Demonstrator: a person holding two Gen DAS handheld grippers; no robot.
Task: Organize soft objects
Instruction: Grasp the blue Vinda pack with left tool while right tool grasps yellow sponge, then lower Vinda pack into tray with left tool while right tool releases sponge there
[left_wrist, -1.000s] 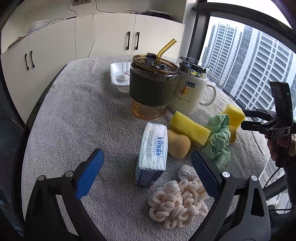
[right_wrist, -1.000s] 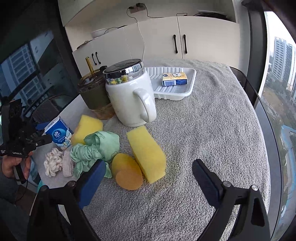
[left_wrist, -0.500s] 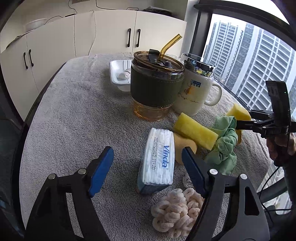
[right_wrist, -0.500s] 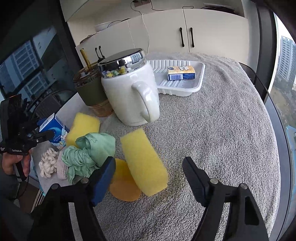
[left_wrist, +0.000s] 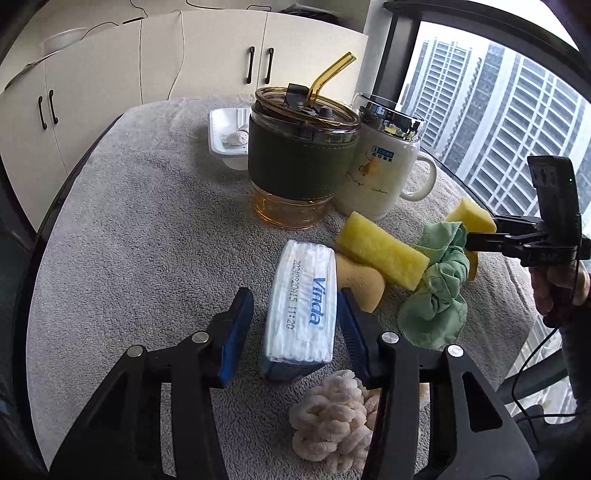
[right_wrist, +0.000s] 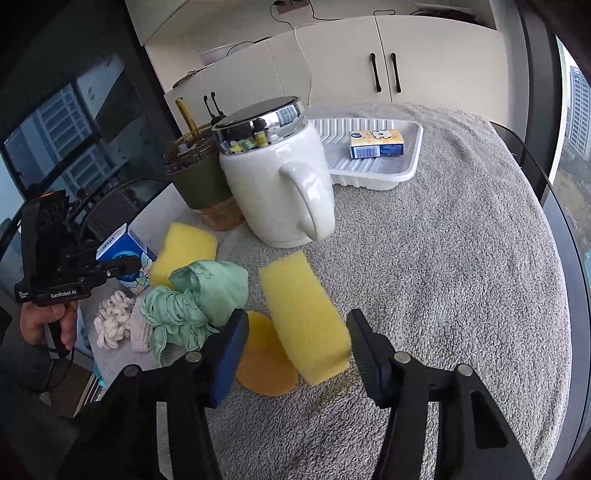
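Observation:
My left gripper is open with its blue pads on either side of a white and blue Vinda tissue pack; the right pad looks close to or touching it. My right gripper is open around the near end of a yellow sponge. An orange sponge lies beside it. A green cloth, a second yellow sponge and a white knitted scrunchie lie nearby.
A green-sleeved tumbler with a straw and a white lidded mug stand mid-table on the grey towel. A white tray at the back holds a small tissue pack. The table edge is near the scrunchie.
Both grippers moved forward and narrowed their jaws: the left now straddles the tissue pack, the right now straddles the yellow sponge.

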